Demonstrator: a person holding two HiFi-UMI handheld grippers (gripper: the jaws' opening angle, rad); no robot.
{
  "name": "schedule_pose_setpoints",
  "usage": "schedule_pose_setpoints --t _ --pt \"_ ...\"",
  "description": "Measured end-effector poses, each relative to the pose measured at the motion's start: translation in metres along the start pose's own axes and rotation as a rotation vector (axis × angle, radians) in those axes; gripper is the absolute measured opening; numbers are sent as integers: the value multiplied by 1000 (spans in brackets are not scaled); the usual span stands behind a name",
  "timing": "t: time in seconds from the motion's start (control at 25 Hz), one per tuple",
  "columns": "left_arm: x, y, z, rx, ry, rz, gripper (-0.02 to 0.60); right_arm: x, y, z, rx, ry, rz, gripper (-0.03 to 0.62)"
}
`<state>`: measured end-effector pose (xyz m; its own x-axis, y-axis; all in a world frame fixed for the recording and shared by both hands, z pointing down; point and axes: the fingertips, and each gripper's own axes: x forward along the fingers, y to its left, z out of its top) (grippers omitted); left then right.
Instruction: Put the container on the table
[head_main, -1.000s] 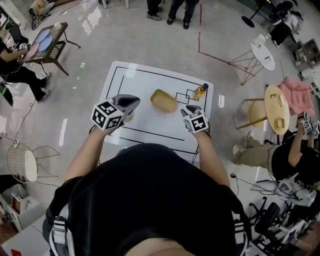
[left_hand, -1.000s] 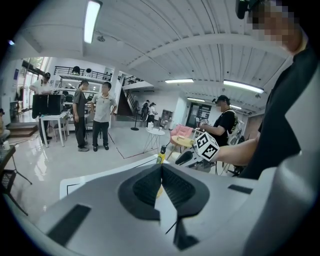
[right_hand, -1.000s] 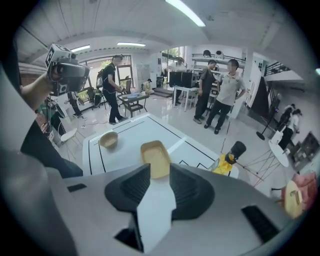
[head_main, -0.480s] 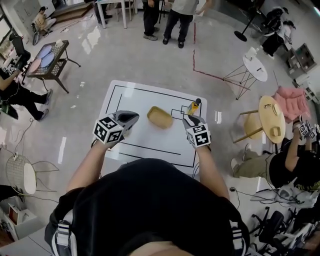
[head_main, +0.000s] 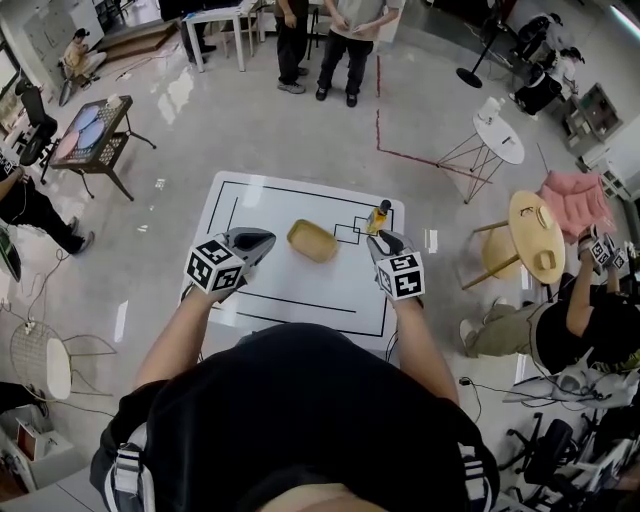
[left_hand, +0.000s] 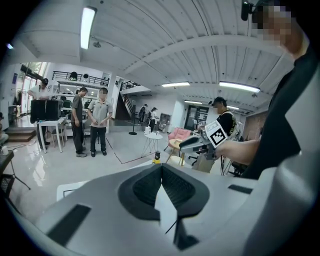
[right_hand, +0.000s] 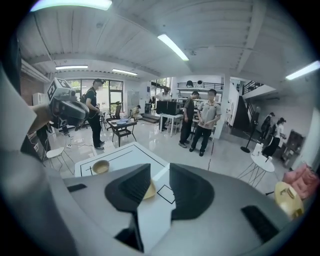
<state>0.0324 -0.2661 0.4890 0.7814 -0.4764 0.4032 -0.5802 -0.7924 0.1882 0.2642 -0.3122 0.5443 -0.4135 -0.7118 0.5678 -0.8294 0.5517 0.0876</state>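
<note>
A shallow yellow container (head_main: 312, 241) lies on the white table (head_main: 300, 290) marked with black lines. In the right gripper view a sliver of the container (right_hand: 148, 190) shows between the jaws. My left gripper (head_main: 257, 240) hovers just left of it and is shut, with nothing in it. My right gripper (head_main: 383, 241) is to its right, open and empty, with its tips near a small yellow bottle (head_main: 378, 216) that has a dark cap. The left gripper view looks over the shut jaw tips (left_hand: 161, 167) to the bottle (left_hand: 157, 157) and the right gripper (left_hand: 200, 145).
A small bowl (right_hand: 101, 166) sits on the table's far left in the right gripper view. Two people (head_main: 340, 40) stand beyond the table. Round side tables (head_main: 540, 235) and a seated person (head_main: 590, 310) are on the right. A dark table (head_main: 90, 130) and a wire chair (head_main: 45, 360) are on the left.
The head view has shifted, so the table sits lower and smaller in the picture. Both grippers keep their places on either side of the container, and the right one has drifted slightly rightward.
</note>
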Motion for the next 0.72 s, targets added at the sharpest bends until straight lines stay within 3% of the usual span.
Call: schedule_pose_setpoints --t 0.72 --pt "-28 -18 -7 3 -12 19 8 -37 20 22 -6 -94 -8 121"
